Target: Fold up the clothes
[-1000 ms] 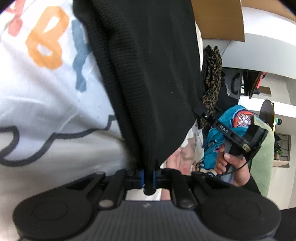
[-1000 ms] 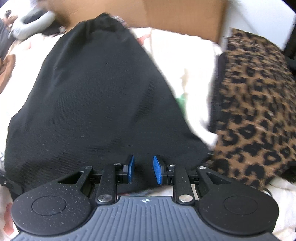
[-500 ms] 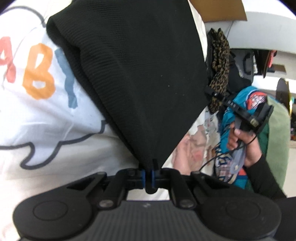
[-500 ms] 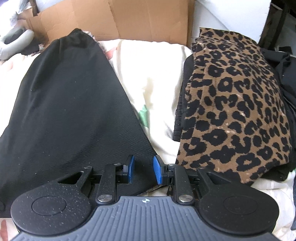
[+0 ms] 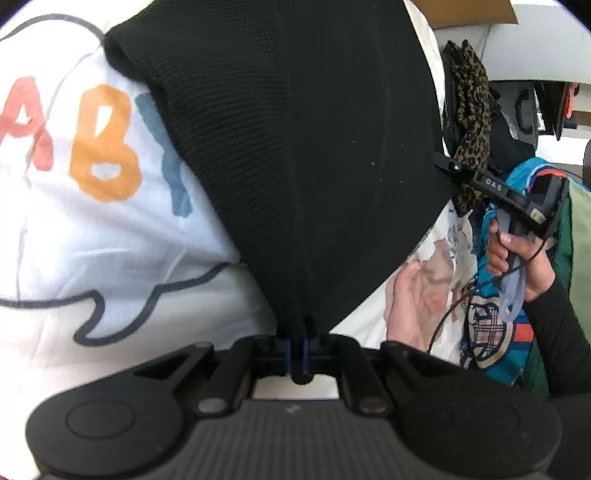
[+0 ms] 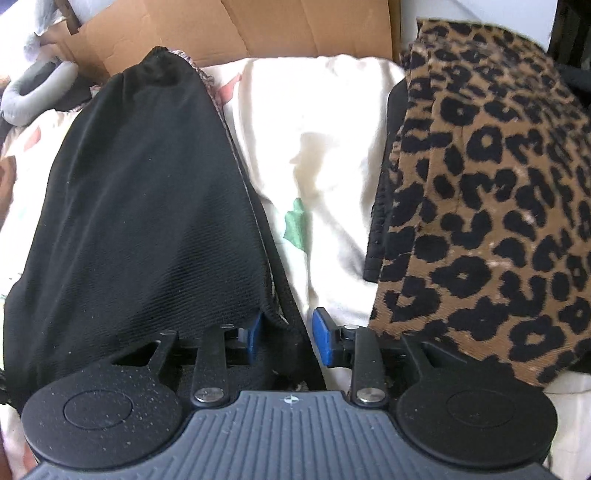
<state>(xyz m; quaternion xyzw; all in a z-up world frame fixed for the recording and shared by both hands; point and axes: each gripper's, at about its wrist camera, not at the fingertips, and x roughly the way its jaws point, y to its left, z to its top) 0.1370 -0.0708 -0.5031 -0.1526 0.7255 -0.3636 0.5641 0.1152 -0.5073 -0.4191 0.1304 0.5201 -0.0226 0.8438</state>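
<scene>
A black ribbed garment (image 5: pixel 314 147) lies stretched over a white sheet. My left gripper (image 5: pixel 301 347) is shut on one of its corners, and the cloth runs away from the pads. In the right wrist view the same black garment (image 6: pixel 140 221) fills the left side. Its near right corner and hem lie between the blue pads of my right gripper (image 6: pixel 287 338). Those jaws are opening, and a gap shows beside the right pad. In the left wrist view a hand (image 5: pixel 517 258) holds the right gripper at the garment's far edge.
A folded leopard-print garment (image 6: pixel 498 221) lies just right of the right gripper on cream bedding (image 6: pixel 325 129). Cardboard (image 6: pixel 258 29) stands at the back, with a grey ring-shaped item (image 6: pixel 33 92) at back left. The white sheet with coloured letters (image 5: pixel 92 221) spreads left.
The right gripper slid rightward along the black garment to its corner, and its jaws widened. The left gripper kept its grip while its view tilted a little.
</scene>
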